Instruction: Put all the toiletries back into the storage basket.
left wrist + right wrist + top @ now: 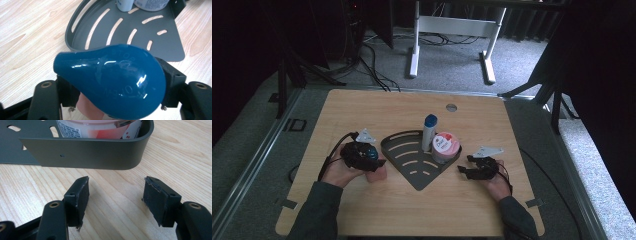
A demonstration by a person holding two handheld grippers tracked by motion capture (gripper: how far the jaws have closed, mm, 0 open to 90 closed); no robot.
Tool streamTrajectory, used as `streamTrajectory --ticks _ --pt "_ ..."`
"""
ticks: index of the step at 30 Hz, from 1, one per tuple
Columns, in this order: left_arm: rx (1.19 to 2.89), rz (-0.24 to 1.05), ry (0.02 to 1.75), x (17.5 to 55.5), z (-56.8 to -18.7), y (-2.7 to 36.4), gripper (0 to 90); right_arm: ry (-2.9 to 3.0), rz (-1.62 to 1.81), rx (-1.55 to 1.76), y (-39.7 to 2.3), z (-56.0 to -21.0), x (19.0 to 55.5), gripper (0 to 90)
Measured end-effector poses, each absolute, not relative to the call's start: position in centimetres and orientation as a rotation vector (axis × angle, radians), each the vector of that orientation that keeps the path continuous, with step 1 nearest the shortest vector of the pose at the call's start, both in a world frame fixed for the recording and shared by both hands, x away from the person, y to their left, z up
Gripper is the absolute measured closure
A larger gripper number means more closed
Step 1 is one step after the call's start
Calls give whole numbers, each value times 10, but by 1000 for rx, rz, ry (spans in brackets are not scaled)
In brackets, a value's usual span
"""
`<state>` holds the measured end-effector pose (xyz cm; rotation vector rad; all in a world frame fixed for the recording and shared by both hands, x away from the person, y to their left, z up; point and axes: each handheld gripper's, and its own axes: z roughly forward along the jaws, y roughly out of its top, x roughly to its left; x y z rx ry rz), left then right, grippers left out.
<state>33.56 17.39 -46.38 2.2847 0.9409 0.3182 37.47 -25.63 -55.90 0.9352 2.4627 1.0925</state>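
Note:
A pink bottle [378, 174] with a glossy blue teardrop cap [110, 80] sits between the jaws of my left gripper [373, 158], just left of the dark grey slotted corner tray [412, 172]. In the left gripper view both pads press on the sides of the cap. My right gripper [465, 171] rests low over the table to the right of the tray. Its jaws [117, 200] stand open with bare wood between them, facing the tray's curved wall [87, 153].
In the tray stand a white bottle with a blue cap [430, 131] and a pink-lidded tub [445, 145]. A round grommet hole [451, 107] lies near the table's far edge. A white desk frame [452, 30] and cables are on the floor beyond.

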Motion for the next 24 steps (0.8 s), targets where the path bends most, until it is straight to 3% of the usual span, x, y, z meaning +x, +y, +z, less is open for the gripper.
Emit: streamTrajectory --ticks 8,15,24 --pt "2271 316 925 335 -462 175 398 2463 1093 935 -256 -559 375 373" --pt "2239 320 916 333 -455 180 511 2463 1092 935 -256 -559 375 372" --pt "2229 328 929 332 -455 180 522 2463 1093 935 -256 -559 375 372"
